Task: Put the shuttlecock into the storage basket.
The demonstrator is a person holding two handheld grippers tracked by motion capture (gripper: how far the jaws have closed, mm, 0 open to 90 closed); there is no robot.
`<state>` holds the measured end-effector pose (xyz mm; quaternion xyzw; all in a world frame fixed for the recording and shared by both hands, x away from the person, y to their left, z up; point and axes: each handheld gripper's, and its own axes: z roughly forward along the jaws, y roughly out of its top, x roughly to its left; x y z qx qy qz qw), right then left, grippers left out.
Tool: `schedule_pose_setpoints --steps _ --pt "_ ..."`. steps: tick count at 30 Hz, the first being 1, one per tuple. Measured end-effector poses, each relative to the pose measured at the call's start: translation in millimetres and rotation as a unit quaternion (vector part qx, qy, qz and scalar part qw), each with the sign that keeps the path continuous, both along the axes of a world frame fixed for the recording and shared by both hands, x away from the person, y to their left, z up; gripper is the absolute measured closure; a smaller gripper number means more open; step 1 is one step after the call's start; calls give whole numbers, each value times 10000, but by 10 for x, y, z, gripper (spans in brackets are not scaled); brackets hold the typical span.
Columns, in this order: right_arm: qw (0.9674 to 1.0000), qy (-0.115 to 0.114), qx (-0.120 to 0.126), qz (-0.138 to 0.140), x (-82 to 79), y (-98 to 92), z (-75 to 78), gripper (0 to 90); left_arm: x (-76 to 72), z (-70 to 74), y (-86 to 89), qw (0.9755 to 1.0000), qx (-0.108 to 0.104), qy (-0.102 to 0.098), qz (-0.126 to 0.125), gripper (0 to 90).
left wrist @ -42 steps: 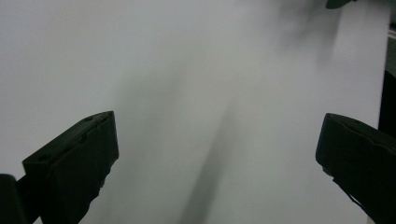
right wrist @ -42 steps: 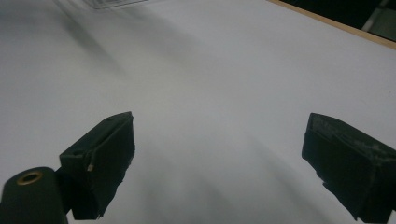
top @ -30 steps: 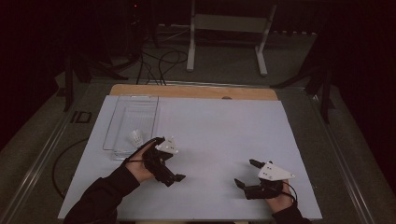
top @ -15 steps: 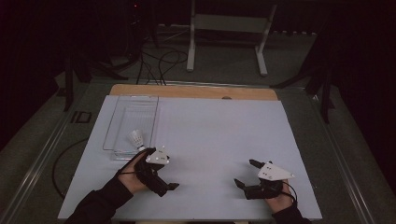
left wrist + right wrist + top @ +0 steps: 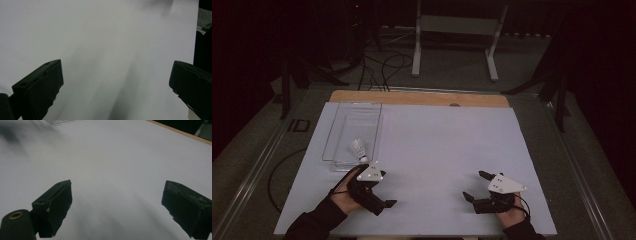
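left tool (image 5: 384, 197) — we've drawn it back from the clear tray (image 5: 343, 162), jaws spread, empty | shuttlecock (image 5: 358, 149) lies in tray just beyond it: placing looks done | right tool (image 5: 473, 186) spread, idle on surface (image 5: 442, 140)

Open tabletop (image 5: 437, 150); clear tray (image 5: 339, 150) far-left.

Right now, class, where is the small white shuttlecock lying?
In the high view, the small white shuttlecock lies in the near end of the clear plastic tray at the table's left, just beyond the left gripper.
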<state>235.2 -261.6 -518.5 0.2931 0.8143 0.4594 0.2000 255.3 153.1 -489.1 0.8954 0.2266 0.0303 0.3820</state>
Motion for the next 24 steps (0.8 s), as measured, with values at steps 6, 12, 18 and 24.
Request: schedule_pose_setpoints --steps 6,12,18,24 --pt "10000 20 -12 6 0 3 -1 95 -70 -57 122 9999 -55 60 99 1" --pt "10000 5 -12 0 -3 -1 4 95 -128 -114 239 9995 -88 77 297 0" --pt "10000 1 -11 -4 -5 2 5 95 -169 -144 340 9976 -287 26 628 1" --pt "10000 15 -15 7 -3 5 3 95 -205 -199 407 9953 -430 4 872 1"
